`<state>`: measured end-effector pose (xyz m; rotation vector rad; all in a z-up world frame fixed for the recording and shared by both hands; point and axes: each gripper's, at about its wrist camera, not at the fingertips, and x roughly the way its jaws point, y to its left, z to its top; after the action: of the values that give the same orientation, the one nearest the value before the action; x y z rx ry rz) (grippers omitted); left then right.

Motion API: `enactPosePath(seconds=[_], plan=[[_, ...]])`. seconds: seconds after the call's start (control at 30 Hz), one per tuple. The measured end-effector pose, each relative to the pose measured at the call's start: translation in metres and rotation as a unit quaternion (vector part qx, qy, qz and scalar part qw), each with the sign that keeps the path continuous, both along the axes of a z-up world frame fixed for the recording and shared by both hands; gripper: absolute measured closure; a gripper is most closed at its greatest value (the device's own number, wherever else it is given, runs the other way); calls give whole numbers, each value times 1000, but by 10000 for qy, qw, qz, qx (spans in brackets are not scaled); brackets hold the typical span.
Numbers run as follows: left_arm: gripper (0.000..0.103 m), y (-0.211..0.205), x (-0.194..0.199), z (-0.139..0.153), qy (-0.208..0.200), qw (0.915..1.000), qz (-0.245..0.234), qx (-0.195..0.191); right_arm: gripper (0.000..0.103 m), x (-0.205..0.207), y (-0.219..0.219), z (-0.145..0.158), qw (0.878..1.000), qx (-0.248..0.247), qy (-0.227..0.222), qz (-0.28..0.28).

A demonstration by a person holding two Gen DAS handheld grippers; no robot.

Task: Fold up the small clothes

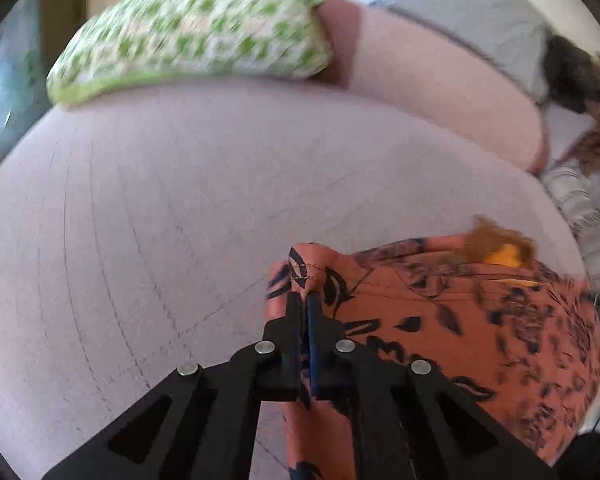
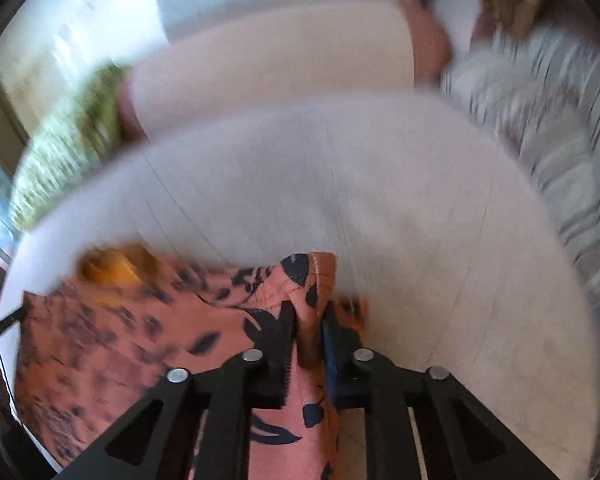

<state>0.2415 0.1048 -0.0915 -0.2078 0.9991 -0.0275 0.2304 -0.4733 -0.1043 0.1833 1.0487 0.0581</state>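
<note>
We pinched the rust-orange, dark-leaf-printed cloth garment (image 1: 440, 312) with our left gripper (image 1: 304, 300) at its nine-o'clock corner; our right gripper (image 2: 308, 312) clenched its three-o'clock corner.

no readable text, labels, brands or numbers anywhere

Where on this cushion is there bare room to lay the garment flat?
Free: the pale cushion between the orange patterned garment, green-checked pillow and pink bolster. Crowded: the striped fabric side.
</note>
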Motion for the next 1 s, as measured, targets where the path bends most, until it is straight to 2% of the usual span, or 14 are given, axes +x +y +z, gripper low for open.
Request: enactPosePath(seconds=[0.03,0.07,0.2,0.27,0.37,0.43,0.5,0.57,0.63,0.73,0.8,0.83,0.9,1.0], plan=[[94,4,1,-3,52,9998,89,-145,85,1,-7,-17,9994,145,270,-151],[91,8,1,-3,62,9996,133,-254,84,-4,-13,-17,9991,325,122,-259],[86,9,-7,17,-249,9995,-63,-179,41,-21,-21,3,9979,461,-122,-428],[86,8,-18,29,-446,9986,-190,-207,41,-34,-21,22,9968,516,-456,-399],[75,0,-38,45,-728,9958,-490,-260,41,-56,-17,50,9926,819,-849,-270],[64,-7,-47,47,-709,9952,-661,-162,39,-66,-9,58,9895,1103,-930,-35],[64,-11,-50,37,-566,9955,-747,-169,35,-74,3,53,9853,1491,-780,282],[64,-15,-46,15,-128,9970,-768,-9,35,-83,17,38,9857,1507,-547,516],[78,-8,-39,-4,227,9974,-680,27,35,-91,24,22,9875,1433,-329,568],[80,13,-38,-11,244,9963,-523,-631,35,-91,19,-12,9887,1403,-62,526],[80,21,-39,-10,290,9955,-412,-799,35,-93,0,-19,9747,2231,-124,100],[80,21,-42,-6,247,9961,-394,-754,35,-92,-14,-21,9584,2848,-46,-196],[81,19,-50,8,31,9985,-393,-381,35,-94,-29,-20,9414,3337,18,-496],[81,10,-57,36,-379,9972,-593,-239,35,-97,-34,2,9494,3112,-234,-346]])
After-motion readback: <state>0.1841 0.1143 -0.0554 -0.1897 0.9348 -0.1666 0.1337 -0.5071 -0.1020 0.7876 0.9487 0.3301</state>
